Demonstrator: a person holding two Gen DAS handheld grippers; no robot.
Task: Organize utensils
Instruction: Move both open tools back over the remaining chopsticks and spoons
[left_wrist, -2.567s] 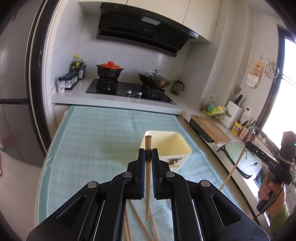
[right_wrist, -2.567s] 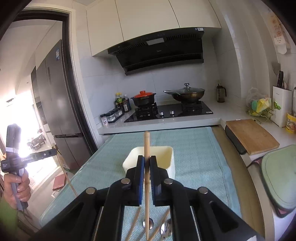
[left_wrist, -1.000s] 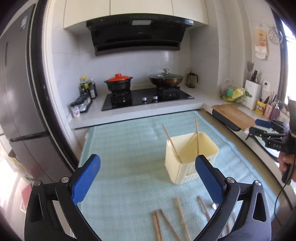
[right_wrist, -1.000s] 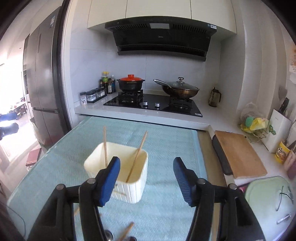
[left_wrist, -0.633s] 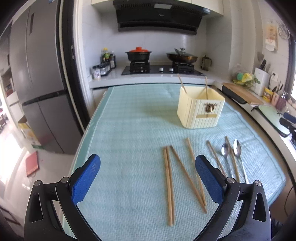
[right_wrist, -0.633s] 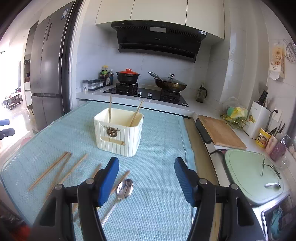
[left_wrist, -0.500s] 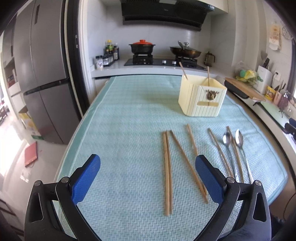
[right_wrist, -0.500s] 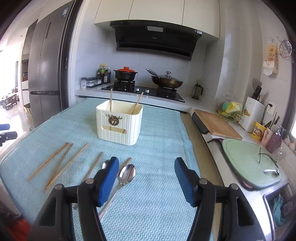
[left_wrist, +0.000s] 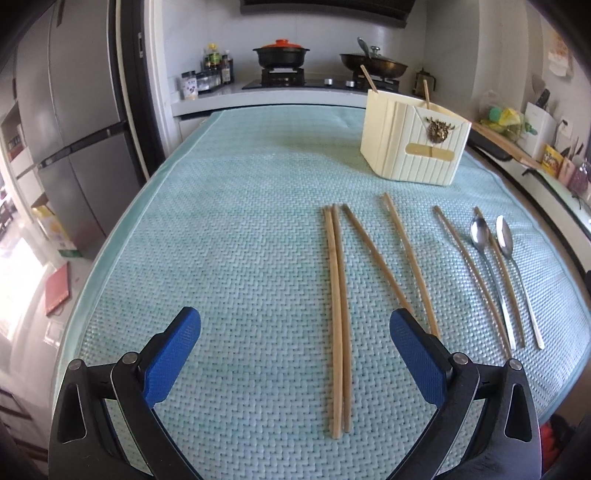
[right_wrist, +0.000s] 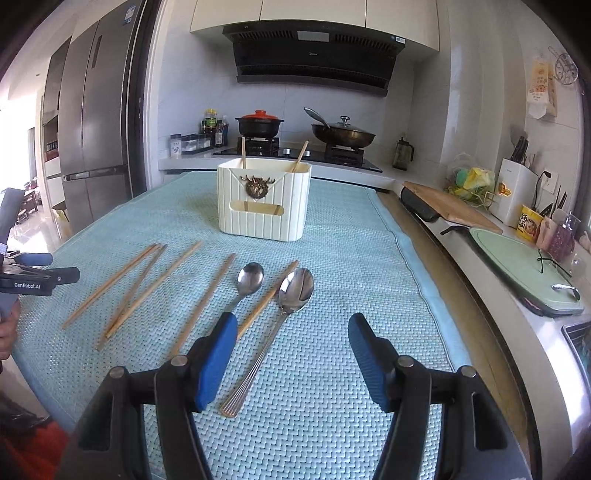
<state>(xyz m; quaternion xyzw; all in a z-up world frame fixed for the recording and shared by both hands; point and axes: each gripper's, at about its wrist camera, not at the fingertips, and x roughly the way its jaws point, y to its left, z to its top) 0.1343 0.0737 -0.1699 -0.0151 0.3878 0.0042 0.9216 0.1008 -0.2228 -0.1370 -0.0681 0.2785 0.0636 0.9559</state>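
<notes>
Now, on the left, the left gripper (left_wrist: 294, 341) hangs low over the near edge of the surface (left_wrist: 221, 229) with its jaws spread wide and nothing between them. Just ahead of it, slightly right of centre, lies a pair of chopsticks (left_wrist: 338, 317) side by side and touching along their length. Next come two single chopsticks (left_wrist: 402, 258), angled so that their near ends close in on each other by the gripper's right finger. Further right a fifth chopstick (left_wrist: 469, 273), a sixth and the two spoons (left_wrist: 491, 277) lie close together — one of these sticks passes between the spoon handles. The cream holder (left_wrist: 413, 144) stands upright at the far side, well apart from all of them, with two chopsticks already leaning inside it.

On the right, the right gripper (right_wrist: 291, 352) is likewise spread and empty, hovering over the larger spoon (right_wrist: 273, 328), whose handle runs toward the gripper's left finger.

These wooden sticks look light, stiff and thin, likely to roll or pivot if pinched off-centre; a grip near the middle of one stick seems safest. The touching pair may come up together. Steel spoons — smooth, a little heavier at the bowl — are probably best taken on the handle, near the neck.
</notes>
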